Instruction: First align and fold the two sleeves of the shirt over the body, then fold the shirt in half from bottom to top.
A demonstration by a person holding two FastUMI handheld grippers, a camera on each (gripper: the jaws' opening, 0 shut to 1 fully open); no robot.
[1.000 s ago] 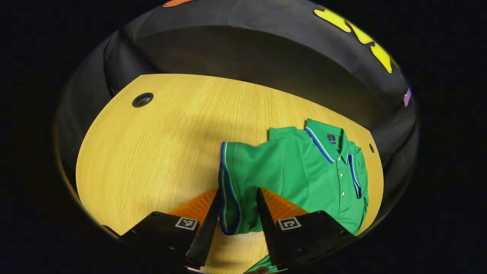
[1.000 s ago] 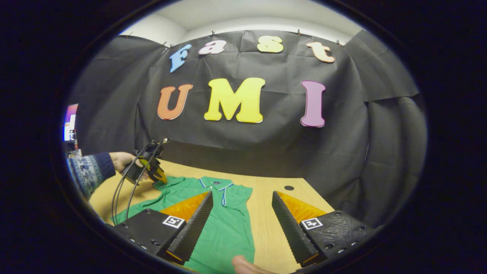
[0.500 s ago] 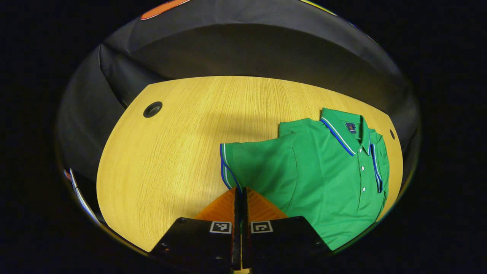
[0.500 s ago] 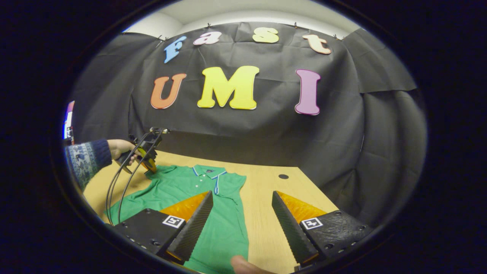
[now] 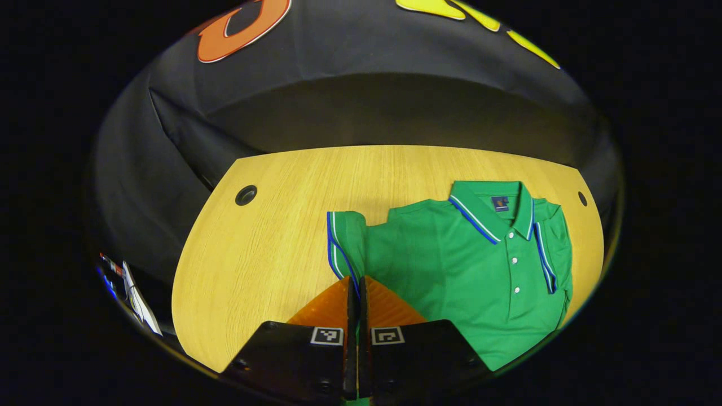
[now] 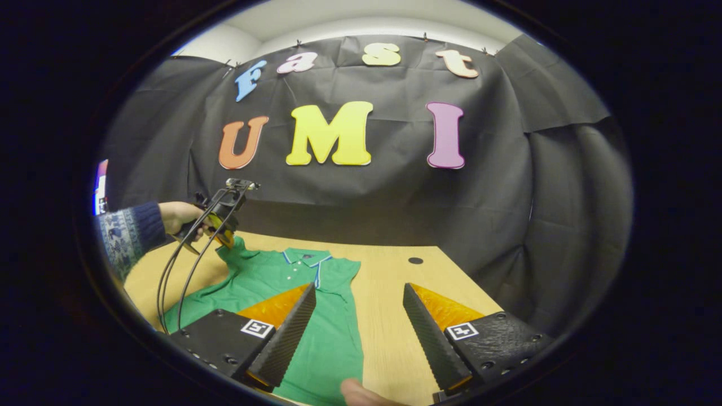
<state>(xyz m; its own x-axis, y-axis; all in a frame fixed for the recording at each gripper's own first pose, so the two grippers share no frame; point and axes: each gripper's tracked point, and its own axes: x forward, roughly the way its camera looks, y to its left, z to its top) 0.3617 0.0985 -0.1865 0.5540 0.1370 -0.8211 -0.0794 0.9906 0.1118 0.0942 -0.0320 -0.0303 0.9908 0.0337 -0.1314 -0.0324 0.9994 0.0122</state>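
In the left gripper view, the left gripper (image 5: 355,287) has its fingers pinched together on the cuff of the shirt's sleeve (image 5: 344,242), which stands lifted just ahead of the fingertips. The green shirt (image 5: 474,270) lies on the wooden table (image 5: 271,248), spreading to the right of the fingers, collar (image 5: 491,208) at the far end. In the right gripper view, the right gripper (image 6: 355,316) hangs with fingers wide apart and empty; the shirt lies under its left finger, bare table between and beyond them.
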